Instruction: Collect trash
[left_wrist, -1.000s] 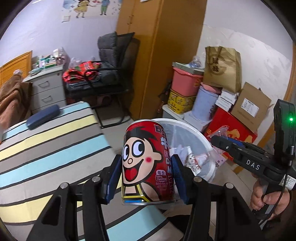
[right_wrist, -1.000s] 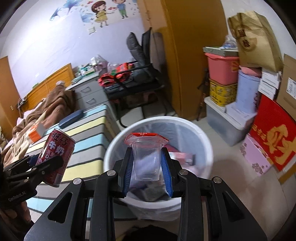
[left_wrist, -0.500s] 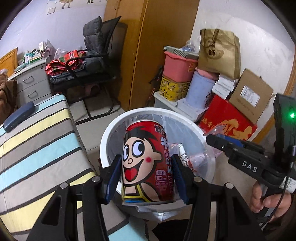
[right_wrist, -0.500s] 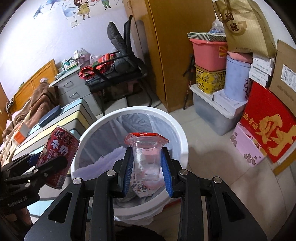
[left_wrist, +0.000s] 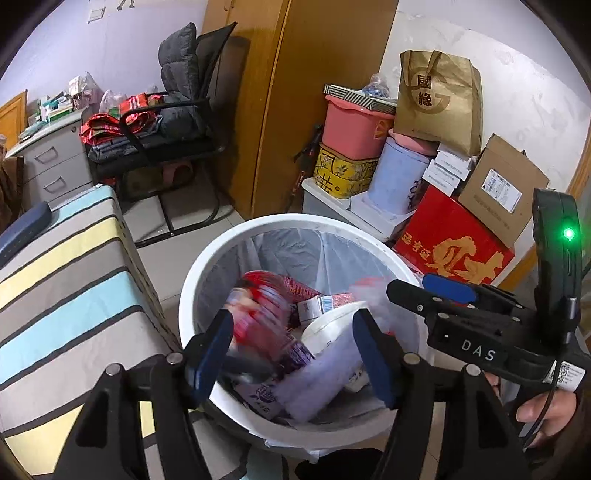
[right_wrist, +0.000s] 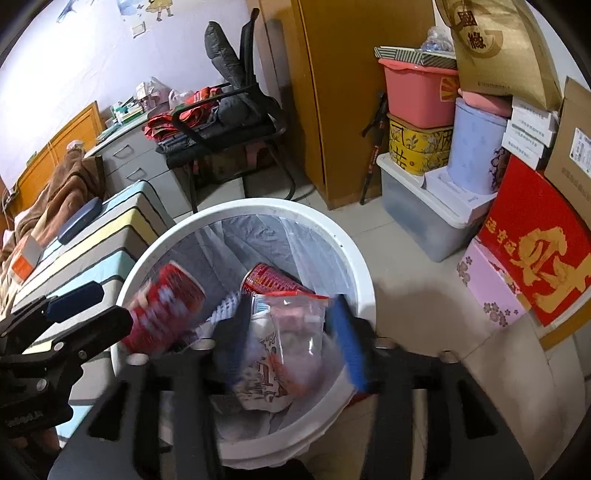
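A white trash bin (left_wrist: 207, 266) with a clear liner stands on the floor, holding several pieces of trash; it also shows in the right wrist view (right_wrist: 354, 251). My left gripper (left_wrist: 291, 354) is open above the bin. The red cartoon can (left_wrist: 255, 314) is blurred, falling free between its fingers; it also shows in the right wrist view (right_wrist: 166, 310). My right gripper (right_wrist: 291, 339) is open over the bin. The clear plastic cup with a red lid (right_wrist: 299, 325) is blurred, dropping between its fingers. Another red can (right_wrist: 273, 280) lies in the bin.
A striped-cloth table (left_wrist: 62, 280) stands left of the bin with a dark blue case (left_wrist: 22, 232) on it. A black chair (left_wrist: 177, 122) with clothes stands behind. Stacked boxes, tubs and a red box (left_wrist: 450, 243) crowd the right wall.
Both grippers opened over the bin. The red can left my left gripper and the plastic cup left my right gripper; both are falling into the bin. The bin looks nearer.
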